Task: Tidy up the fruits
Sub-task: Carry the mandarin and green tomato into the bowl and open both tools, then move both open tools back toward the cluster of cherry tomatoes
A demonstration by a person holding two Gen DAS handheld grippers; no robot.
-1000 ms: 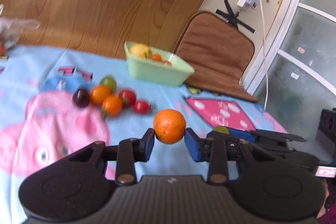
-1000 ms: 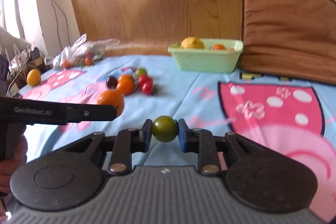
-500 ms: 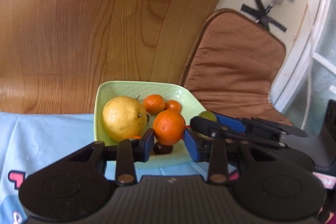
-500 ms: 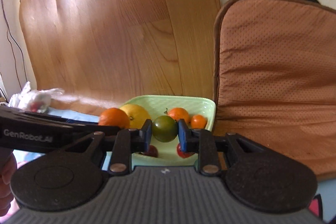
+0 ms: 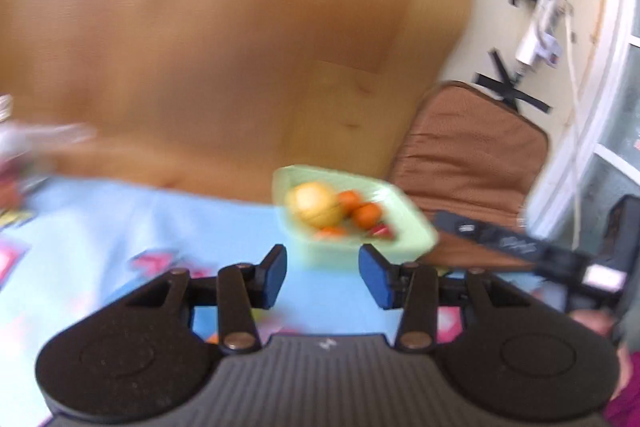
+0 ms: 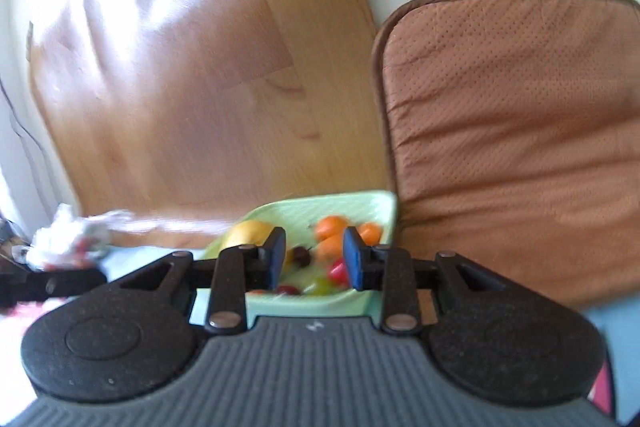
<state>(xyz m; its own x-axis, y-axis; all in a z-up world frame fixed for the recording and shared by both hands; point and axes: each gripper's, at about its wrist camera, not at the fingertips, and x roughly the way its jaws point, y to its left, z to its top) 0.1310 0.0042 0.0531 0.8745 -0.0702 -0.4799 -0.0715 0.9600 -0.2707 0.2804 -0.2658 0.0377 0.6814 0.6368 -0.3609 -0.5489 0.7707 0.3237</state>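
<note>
We are holding both claws apart and empty: the left claw [image 5: 322, 277] short of the green basket [image 5: 416, 233], the right claw [image 6: 314, 258] just above it. The fruits [image 6: 332, 239] are lying inside the basket at the far side of the table. For the next pick, we judge it best to lift clear before swinging away. The blue cartoon cloth [image 5: 120, 219] is covering the table, with a wooden board [image 6: 192, 67] and brown cushion [image 6: 516, 131] leaning behind.

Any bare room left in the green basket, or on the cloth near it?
Green basket: the back, ribbed floor toward the brown cushion, looks bare. Its front and middle are crowded: lemon, oranges, small tomatoes. Blue tablecloth left of the basket looks free.
</note>
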